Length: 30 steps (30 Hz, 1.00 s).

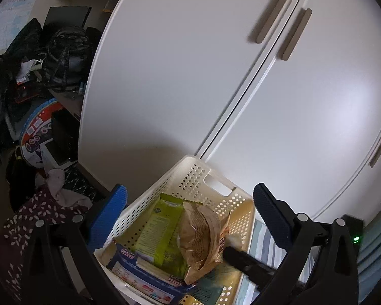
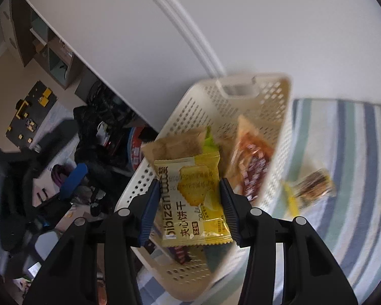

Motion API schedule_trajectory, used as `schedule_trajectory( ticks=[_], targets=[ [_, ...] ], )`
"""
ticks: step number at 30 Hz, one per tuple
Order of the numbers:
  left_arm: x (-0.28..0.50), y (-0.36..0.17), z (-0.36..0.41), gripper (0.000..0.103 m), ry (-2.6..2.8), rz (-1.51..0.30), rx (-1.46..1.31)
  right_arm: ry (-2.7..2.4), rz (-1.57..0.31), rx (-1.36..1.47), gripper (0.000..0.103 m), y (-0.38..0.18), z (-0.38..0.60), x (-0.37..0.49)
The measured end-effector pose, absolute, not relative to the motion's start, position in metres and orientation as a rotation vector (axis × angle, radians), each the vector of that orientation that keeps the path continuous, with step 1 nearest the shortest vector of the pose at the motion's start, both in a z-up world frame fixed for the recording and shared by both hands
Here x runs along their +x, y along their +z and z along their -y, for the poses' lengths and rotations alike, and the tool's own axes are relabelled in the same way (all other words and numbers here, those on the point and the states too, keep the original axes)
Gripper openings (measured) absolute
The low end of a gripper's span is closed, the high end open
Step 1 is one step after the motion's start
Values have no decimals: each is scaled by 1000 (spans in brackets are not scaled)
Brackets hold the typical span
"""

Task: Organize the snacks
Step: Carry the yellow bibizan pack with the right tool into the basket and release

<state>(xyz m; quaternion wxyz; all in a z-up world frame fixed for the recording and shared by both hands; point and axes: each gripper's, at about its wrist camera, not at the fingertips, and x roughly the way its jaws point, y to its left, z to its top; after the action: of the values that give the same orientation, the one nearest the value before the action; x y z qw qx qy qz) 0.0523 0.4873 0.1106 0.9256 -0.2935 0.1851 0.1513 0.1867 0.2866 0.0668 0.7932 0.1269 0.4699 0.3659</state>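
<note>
Your right claw [image 2: 189,211] grips a yellow cracker pack [image 2: 190,203], one pad on each side, held over the near end of the cream basket [image 2: 274,117]. Other snacks lie inside it. A loose snack [image 2: 310,190] sits right of the basket on the striped cloth [image 2: 348,152]. Your left claw [image 1: 190,218] is spread wide and empty, straddling the basket's far end, one pad left of it, the other right.

both wrist views look closely down into the same basket [image 1: 190,178].
</note>
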Motion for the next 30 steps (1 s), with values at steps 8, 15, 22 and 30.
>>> schedule_trajectory(
  ticks=[8, 15, 22, 30],
  targets=[
    [53, 113, -483, 101, 284, -379, -597, 750, -998, 262, 55, 60, -277, 183],
    [59, 115, -472, 101, 261, -388, -568, 697, -936, 235, 56, 68, -253, 184],
    [70, 116, -454, 101, 205, -409, -526, 563, -909, 237, 66, 59, -213, 195],
    [75, 120, -441, 101, 177, -414, -482, 395, -1042, 203, 67, 3, -196, 226]
  ],
)
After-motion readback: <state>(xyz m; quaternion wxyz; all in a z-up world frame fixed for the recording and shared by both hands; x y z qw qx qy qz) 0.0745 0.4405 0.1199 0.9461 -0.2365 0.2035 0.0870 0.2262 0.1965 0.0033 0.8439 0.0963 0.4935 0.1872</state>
